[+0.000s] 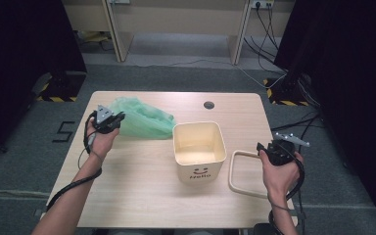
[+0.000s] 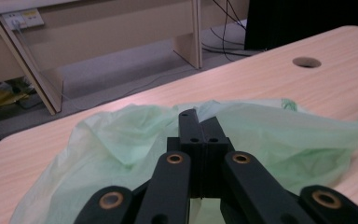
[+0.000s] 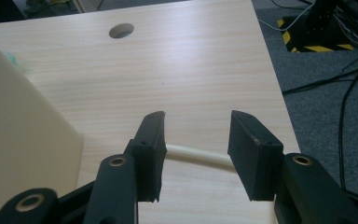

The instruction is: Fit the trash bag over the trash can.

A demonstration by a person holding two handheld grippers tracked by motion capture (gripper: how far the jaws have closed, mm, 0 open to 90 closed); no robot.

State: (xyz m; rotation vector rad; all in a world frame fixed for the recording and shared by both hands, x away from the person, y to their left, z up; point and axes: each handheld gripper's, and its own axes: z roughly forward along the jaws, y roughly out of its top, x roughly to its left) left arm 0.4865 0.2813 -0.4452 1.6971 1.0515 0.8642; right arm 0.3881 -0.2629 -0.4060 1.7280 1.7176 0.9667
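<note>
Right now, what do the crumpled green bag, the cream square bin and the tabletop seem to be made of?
The crumpled green bag: thin plastic film, likely, translucent and wrinkled. The cream square bin: probably moulded plastic, smooth, slightly glossy walls with a printed smile. The tabletop: pale wood or wood-look laminate, showing straight grain and a matt sheen.

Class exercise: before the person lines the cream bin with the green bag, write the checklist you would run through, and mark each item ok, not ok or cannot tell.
1. Left gripper shut at the green plastic bag: ok, the jaws are together; whether film is pinched between them: cannot tell.
2. Right gripper open: ok, the jaws stand apart.
3. Cream rim frame off the bin: ok, it lies flat on the table beside it, its bar between the right jaws but not gripped.
4. Cream bin upright, mouth open: ok.
5. Bin inside free of objects: ok.
6. Bag mouth found and opened: cannot tell, it lies crumpled.
</note>
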